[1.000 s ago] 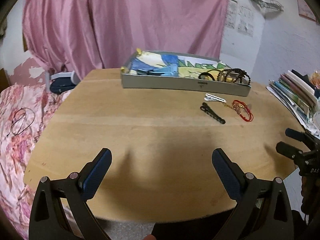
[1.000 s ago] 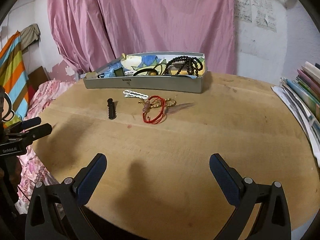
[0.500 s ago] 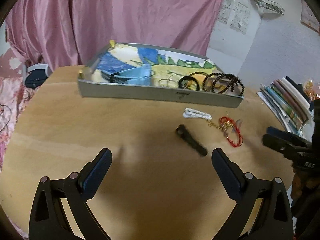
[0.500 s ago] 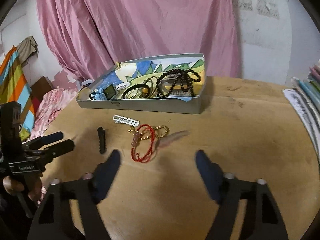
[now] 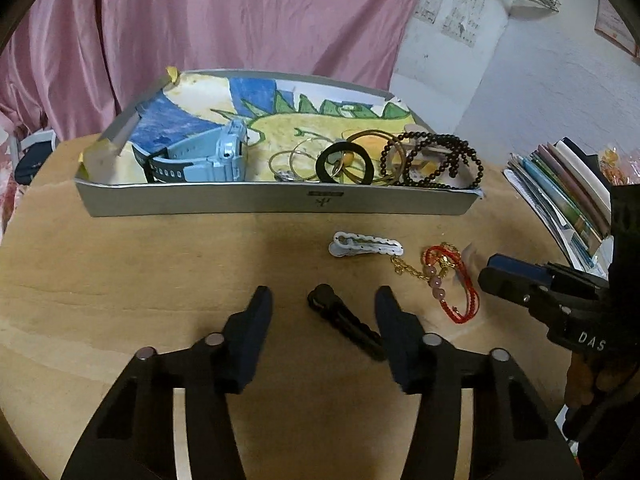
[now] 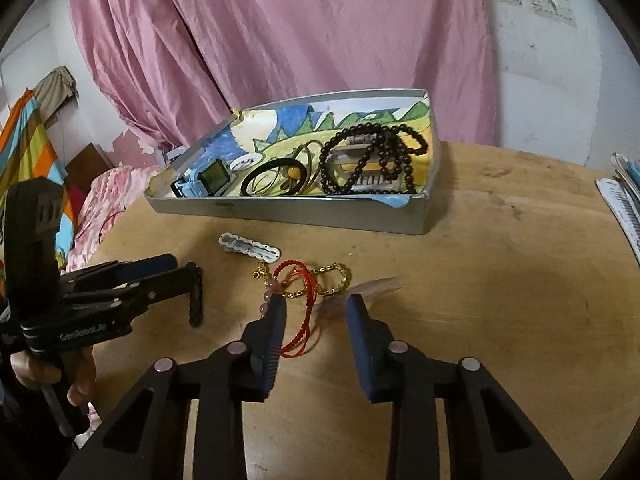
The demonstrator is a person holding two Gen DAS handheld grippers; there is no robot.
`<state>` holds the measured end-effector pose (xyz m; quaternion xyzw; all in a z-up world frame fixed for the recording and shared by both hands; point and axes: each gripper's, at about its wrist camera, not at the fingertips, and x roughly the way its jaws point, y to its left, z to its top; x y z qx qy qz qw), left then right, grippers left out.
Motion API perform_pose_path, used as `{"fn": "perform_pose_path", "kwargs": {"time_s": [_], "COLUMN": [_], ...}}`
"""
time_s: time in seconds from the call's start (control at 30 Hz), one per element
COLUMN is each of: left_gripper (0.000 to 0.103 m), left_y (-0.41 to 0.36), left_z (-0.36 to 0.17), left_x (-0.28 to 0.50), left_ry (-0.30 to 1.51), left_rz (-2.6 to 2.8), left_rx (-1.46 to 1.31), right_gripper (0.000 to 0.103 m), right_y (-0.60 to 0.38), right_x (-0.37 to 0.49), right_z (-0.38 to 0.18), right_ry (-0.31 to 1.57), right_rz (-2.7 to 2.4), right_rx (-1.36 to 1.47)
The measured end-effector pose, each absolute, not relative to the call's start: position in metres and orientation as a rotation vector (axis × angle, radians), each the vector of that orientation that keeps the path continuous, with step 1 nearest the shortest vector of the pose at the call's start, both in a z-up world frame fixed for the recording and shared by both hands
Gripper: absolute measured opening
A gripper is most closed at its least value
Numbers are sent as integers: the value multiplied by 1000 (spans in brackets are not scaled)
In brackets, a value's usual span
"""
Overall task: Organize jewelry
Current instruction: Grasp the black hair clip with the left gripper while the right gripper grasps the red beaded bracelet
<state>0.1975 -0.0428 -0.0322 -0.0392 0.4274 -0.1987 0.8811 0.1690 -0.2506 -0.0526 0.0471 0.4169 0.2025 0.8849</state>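
Lying flat on the tabletop [image 5: 120, 280], the black hair clip [image 5: 346, 322] sits between the fingers of the left gripper [image 5: 322, 300], its blunt head near mid-gap and its long axis running diagonally back toward the right-hand finger, whose inner face hides the tail end. Those fingers are parted wide with nothing held. Just beyond the tips and to their right lie the white hair clip [image 5: 365, 245], then the gold chain [image 5: 412, 268] tangled with the red cord bracelet [image 5: 460, 292]. That bracelet lies between and just ahead of the fingers of the right gripper [image 6: 316, 304], also spread and empty, with the beaded part beside the left-hand finger. Farther ahead of both stands the grey tray [image 5: 276, 199], already holding a blue watch [image 5: 208, 158], a black hair tie [image 5: 344, 164] and a dark bead strand [image 5: 436, 160]. Judged by position, the left gripper is nearer the black clip, the right nearer the bracelet; a clean pinch on the clip would call for closing across its narrow width. Compared with half a second ago, both grippers have advanced over their targets and their fingers have narrowed, while the items have not shifted.
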Motion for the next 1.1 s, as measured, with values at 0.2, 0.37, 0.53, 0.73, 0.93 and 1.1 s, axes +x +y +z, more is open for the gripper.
{"fn": "perform_pose_path", "kwargs": {"time_s": [0.2, 0.37, 0.53, 0.73, 0.93, 1.1], "left_gripper": [32, 21, 11, 9, 9, 9], "left_y": [-45, -49, -49, -46, -42, -35], "left_z": [-33, -34, -35, -34, -27, -15], "left_x": [203, 203, 201, 200, 196, 194], "left_ry": [890, 892, 892, 888, 864, 831], "left_rz": [-410, -425, -444, -448, -433, -397], "left_rx": [-85, -79, -94, -115, -124, -136], "right_gripper": [27, 24, 7, 4, 4, 4], "right_y": [-250, -246, -238, -240, -242, -240], "right_x": [174, 176, 174, 170, 167, 164], "right_z": [-57, -59, -61, -62, -55, -47], "right_ry": [883, 895, 889, 877, 853, 829], "right_rz": [417, 433, 436, 449, 435, 436], "right_rx": [99, 100, 57, 89, 105, 114]}}
